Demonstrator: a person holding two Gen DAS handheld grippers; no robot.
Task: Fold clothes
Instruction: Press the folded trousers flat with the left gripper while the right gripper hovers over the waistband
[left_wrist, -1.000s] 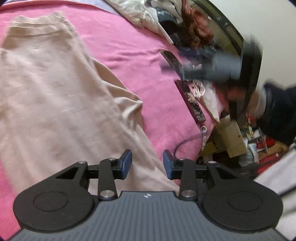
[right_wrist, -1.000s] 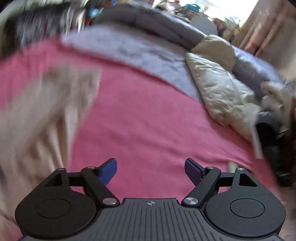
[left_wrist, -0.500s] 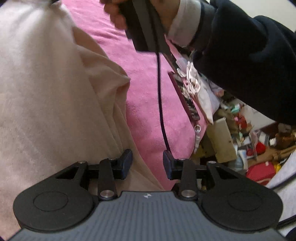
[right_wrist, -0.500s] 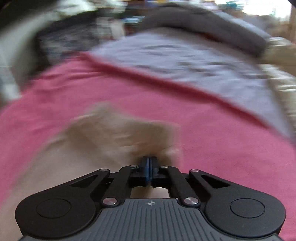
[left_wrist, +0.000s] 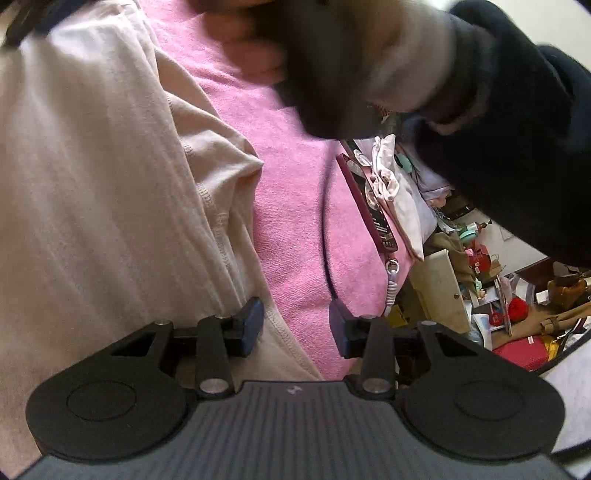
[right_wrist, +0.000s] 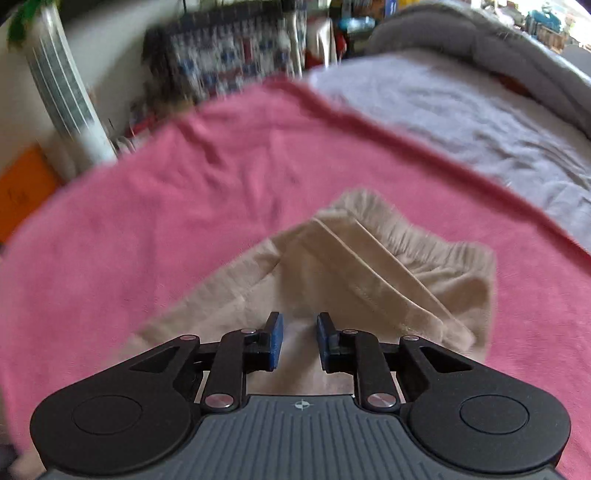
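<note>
- A pink blanket is spread over the bed, with a grey cover lying beyond its far edge.
- A beige garment is laid on the pink blanket; in the right wrist view its gathered waistband is seen at the far end.
- A dark sleeve is seen at the upper right of the left wrist view.
- The left tool is opening, its left pad touching the garment's hem, nothing gripped.
- The right tool is opening narrowly over the garment, nothing clamped.
</note>
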